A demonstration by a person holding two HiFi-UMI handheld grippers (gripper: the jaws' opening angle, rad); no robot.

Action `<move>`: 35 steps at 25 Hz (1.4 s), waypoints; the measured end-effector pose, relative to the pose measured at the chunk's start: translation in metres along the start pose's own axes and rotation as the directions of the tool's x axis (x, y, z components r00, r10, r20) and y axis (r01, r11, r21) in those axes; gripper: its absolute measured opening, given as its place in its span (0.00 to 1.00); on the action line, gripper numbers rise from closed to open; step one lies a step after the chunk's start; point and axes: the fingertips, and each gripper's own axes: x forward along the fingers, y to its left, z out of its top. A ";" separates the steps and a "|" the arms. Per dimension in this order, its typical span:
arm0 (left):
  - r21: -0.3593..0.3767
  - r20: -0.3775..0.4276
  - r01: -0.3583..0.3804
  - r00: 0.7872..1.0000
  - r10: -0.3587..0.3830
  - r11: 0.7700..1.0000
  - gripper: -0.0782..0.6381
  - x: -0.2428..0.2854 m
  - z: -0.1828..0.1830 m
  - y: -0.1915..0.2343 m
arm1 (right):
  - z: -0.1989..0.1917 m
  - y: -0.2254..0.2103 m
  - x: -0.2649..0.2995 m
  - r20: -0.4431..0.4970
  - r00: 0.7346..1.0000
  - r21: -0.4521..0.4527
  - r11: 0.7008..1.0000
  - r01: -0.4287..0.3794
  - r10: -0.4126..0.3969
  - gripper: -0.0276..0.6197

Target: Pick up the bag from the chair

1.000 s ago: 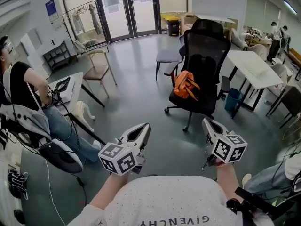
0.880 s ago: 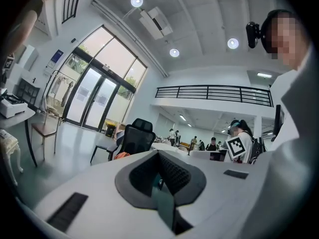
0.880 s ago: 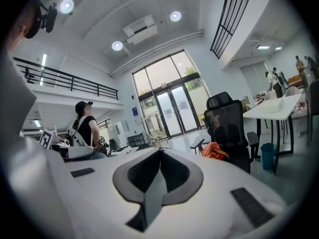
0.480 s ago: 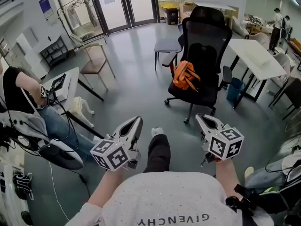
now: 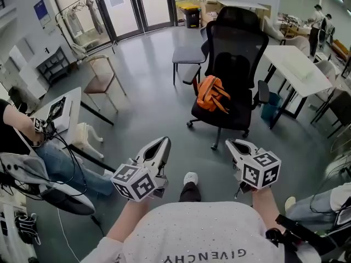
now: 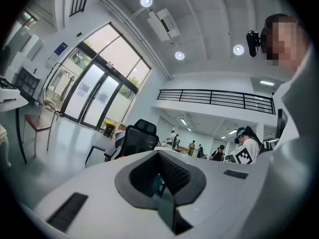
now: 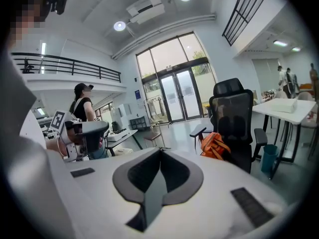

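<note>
Jaws clenched shut and empty, the left tongs (image 5: 164,142) and the right tongs (image 5: 231,143) point side by side across the grey floor (image 5: 148,111) toward a black office chair (image 5: 237,45), well apart from it. The orange bag (image 5: 211,93) sits on the chair's seat, against the mesh backrest, untouched. A white tabletop (image 5: 299,70) stands just beside the chair on the right.

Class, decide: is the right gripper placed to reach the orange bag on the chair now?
Probably not yet: the right gripper is well short of the orange bag on the black chair, though only floor lies between them.
</note>
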 end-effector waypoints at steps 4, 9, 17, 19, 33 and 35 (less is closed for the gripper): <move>0.047 -0.025 0.035 0.999 -0.033 0.998 0.11 0.038 0.009 0.018 | 0.018 -0.023 0.025 0.018 1.000 0.019 1.000 0.021 -0.022 0.05; 0.063 -0.047 0.095 0.995 -0.092 0.993 0.11 0.099 0.033 0.044 | 0.050 -0.061 0.063 0.041 0.997 0.045 0.997 0.067 -0.069 0.05; 0.116 -0.022 0.107 0.994 -0.105 0.987 0.11 0.172 0.079 0.095 | 0.102 -0.102 0.121 0.081 0.991 0.076 0.992 0.099 -0.105 0.05; 0.105 -0.023 0.116 0.993 -0.114 0.988 0.11 0.187 0.087 0.106 | 0.111 -0.108 0.131 0.081 0.991 0.071 0.992 0.101 -0.107 0.05; 0.066 -0.032 0.187 0.982 -0.185 0.980 0.11 0.264 0.106 0.156 | 0.133 -0.147 0.188 0.050 0.980 0.042 0.981 0.191 -0.193 0.05; 0.054 -0.017 0.178 0.984 -0.178 0.982 0.11 0.269 0.108 0.163 | 0.132 -0.151 0.192 0.047 0.978 0.049 0.978 0.201 -0.203 0.05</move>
